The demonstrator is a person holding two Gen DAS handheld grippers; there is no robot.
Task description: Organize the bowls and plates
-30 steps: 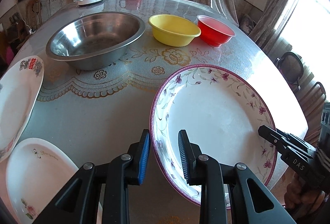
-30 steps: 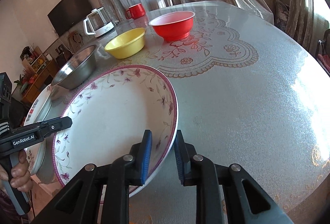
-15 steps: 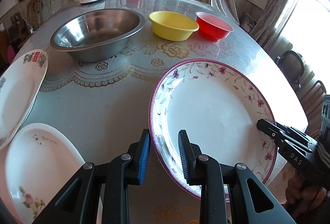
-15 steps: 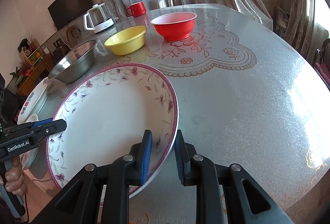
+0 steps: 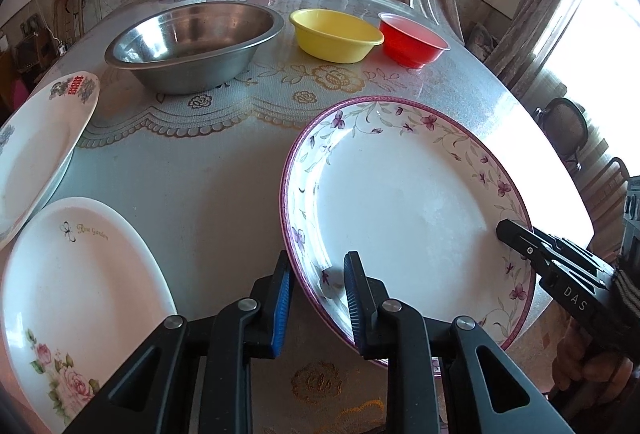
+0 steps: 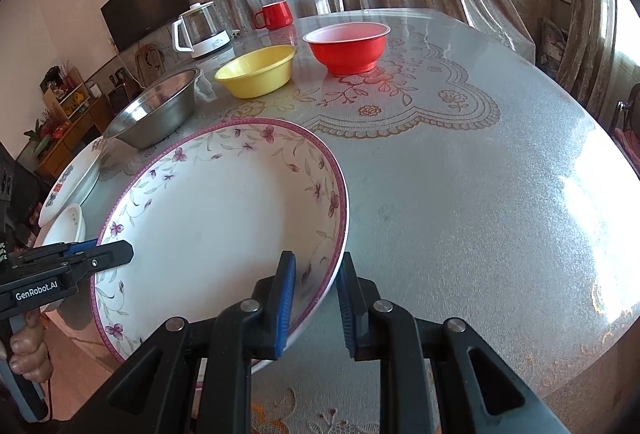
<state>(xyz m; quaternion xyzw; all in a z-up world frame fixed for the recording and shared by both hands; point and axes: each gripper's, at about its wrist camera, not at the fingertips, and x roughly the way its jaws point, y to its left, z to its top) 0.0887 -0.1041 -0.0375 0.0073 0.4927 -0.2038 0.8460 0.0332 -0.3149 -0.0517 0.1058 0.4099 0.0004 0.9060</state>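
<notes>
Purple-rimmed floral plate [image 5: 404,206] lifted over table [image 5: 192,174] near edge, left gripper [image 5: 318,298] pinching its left rim, right gripper [image 6: 316,298] pinching opposite rim (both clamped), bowls beyond.

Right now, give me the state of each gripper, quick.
Left gripper: closed on the near-left rim of the purple-flowered plate.
Right gripper: closed on the opposite rim of the same plate.
</notes>
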